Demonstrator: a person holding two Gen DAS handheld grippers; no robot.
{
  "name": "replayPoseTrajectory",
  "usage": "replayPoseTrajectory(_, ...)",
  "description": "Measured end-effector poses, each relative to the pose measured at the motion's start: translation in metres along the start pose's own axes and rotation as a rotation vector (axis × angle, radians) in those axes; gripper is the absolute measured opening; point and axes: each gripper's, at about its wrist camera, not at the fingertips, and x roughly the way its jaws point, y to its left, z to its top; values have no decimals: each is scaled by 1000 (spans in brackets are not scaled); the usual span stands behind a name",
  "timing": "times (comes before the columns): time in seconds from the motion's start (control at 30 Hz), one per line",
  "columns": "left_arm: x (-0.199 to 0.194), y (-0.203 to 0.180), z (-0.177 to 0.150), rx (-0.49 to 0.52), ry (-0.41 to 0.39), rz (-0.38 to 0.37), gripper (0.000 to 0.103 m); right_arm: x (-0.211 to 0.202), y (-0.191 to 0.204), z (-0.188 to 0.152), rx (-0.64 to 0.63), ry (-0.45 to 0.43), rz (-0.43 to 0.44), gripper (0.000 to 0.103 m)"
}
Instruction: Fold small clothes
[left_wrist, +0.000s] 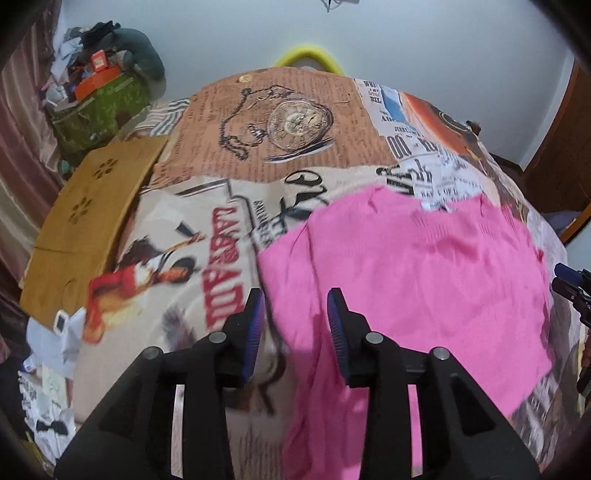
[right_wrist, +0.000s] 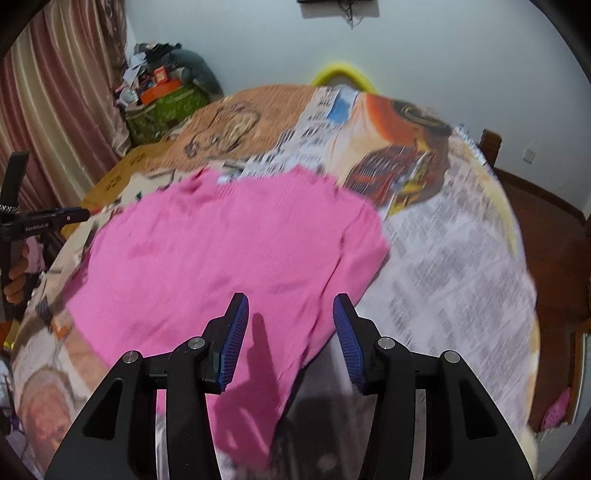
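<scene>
The pink garment (left_wrist: 417, 280) lying under and ahead of both claws is soft knit cloth, matt, with a fine ribbed weave. The printed bedspread (left_wrist: 280, 147) beneath it is smooth woven cloth, matt. The left gripper (left_wrist: 295, 306) and right gripper (right_wrist: 290, 310) are matt black plastic, with bright metal pins at the joints; their blue pads (right_wrist: 236, 332) look like ridged rubber. Far left of the left claw lies a tan board (left_wrist: 92, 221) that looks like wood, dull, with cut-out patterns. The curtain (right_wrist: 55, 110) at the left has a satin sheen.
</scene>
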Motion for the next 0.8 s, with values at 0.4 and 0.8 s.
replayPoseTrajectory(0.4,96,-24,37,1,140,-67,22,71,-8,56,-12,36,-35,35)
replayPoseTrajectory(0.8,78,-15,45,32,-2,52,5,74,-12,56,-33,-2,-118,4)
